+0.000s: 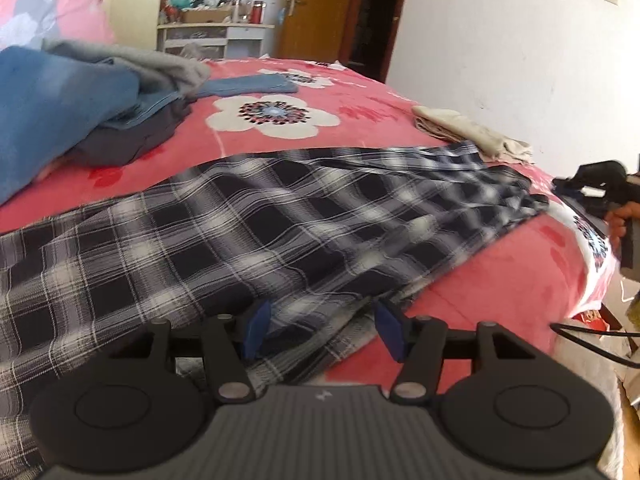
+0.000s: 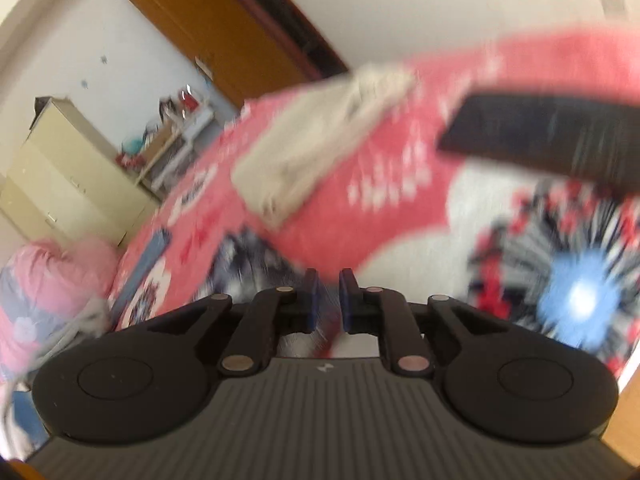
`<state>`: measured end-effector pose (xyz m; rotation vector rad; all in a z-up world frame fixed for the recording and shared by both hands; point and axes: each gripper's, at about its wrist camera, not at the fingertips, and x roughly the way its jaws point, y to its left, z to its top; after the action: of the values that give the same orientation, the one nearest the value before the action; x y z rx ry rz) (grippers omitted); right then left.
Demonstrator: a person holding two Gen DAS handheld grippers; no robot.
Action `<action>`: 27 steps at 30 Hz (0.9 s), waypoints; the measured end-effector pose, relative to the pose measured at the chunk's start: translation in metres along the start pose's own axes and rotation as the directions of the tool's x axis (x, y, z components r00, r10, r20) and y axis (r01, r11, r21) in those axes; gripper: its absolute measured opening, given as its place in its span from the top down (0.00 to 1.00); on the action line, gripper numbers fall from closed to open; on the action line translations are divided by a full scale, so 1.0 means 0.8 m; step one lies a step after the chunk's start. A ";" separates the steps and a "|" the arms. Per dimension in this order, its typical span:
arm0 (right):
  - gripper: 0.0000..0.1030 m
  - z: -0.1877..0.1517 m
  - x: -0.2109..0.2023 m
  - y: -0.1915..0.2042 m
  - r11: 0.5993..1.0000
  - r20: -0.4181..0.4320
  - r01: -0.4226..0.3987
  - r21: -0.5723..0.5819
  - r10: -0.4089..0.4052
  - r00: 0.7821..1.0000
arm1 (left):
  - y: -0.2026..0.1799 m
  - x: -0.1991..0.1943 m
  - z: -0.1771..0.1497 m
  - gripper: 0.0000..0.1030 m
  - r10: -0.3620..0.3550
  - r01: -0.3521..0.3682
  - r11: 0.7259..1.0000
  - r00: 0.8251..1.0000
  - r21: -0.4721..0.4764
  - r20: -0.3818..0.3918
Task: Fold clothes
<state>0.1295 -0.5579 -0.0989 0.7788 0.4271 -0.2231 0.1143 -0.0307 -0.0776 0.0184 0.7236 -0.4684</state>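
Plaid shirt (image 1: 248, 220), dark blue w/ white lines, lies spread flat on pink floral bedspread (image 1: 280, 80); long axis runs from near left to far right, far end reaching toward a beige folded cloth (image 1: 472, 130). Left gripper (image 1: 324, 330) tilts down at the shirt's near edge, jaws spread, fabric lying between the blue pads (image 1: 258, 322) but not pinched. Right gripper (image 2: 328, 300), rolled so the room looks slanted, has jaws nearly together w/ a narrow gap; view too blurred to tell if anything's held. A hand (image 1: 618, 220) grips it at the far right. Blue and grey clothes pile (image 1: 80, 96) sits far left.
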 end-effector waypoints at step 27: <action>0.98 -0.007 0.021 0.017 0.978 -0.156 0.045 -0.205 -0.078 0.985 | 0.035 0.010 0.005 0.45 -0.019 0.024 0.993 0.999 -0.112 0.041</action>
<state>0.1475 -0.5449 -0.1010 0.5877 0.6202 -0.1715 0.1340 -0.0099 -0.0837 -0.1046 0.7105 -0.4467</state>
